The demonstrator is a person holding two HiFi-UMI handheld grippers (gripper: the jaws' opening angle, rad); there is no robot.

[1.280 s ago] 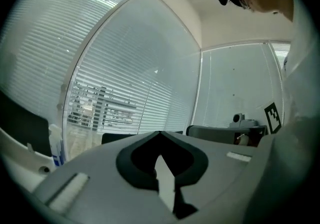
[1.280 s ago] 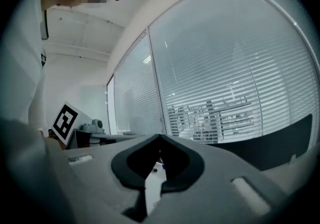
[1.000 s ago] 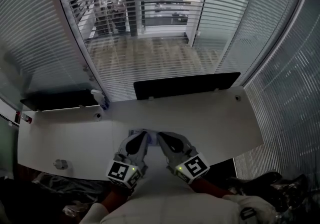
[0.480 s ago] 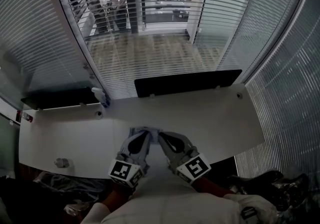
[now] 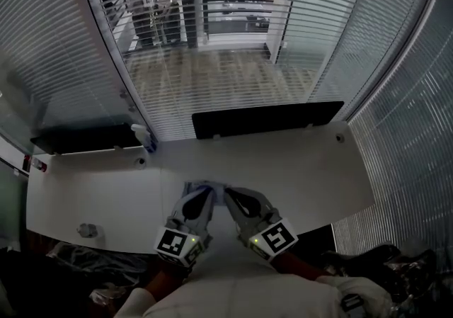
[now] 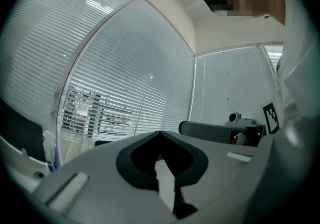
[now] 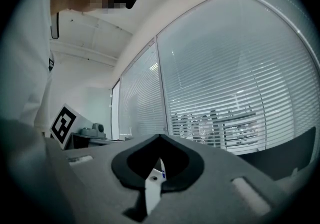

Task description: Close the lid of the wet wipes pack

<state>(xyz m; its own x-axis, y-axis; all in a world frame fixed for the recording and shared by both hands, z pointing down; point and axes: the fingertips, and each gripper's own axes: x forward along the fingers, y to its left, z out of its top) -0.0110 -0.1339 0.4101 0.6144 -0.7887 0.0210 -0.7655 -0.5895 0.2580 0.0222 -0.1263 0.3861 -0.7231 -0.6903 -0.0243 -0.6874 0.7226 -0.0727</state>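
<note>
The wet wipes pack [image 5: 208, 187] is a pale bluish packet on the white table [image 5: 304, 168], mostly hidden behind the two gripper tips. In the head view my left gripper [image 5: 204, 195] and right gripper [image 5: 229, 195] lie side by side near the table's front edge, with their tips at the pack. Both point level and away from me. In the left gripper view the left gripper [image 6: 161, 154] has its jaws together, with only a thin white sliver showing below them. The right gripper [image 7: 159, 164] looks the same in its own view, and a white strip with a blue mark shows through its slit.
A black screen [image 5: 267, 120] stands along the table's far edge, with a second one [image 5: 81, 141] at the left. A small bottle [image 5: 141, 137] stands beside it. A small round object [image 5: 86, 231] lies at the front left. Blinds and glass walls surround the table.
Both grippers stay where they were. A person beyond the blinds has shifted a little, and the head view has tilted slightly.
</note>
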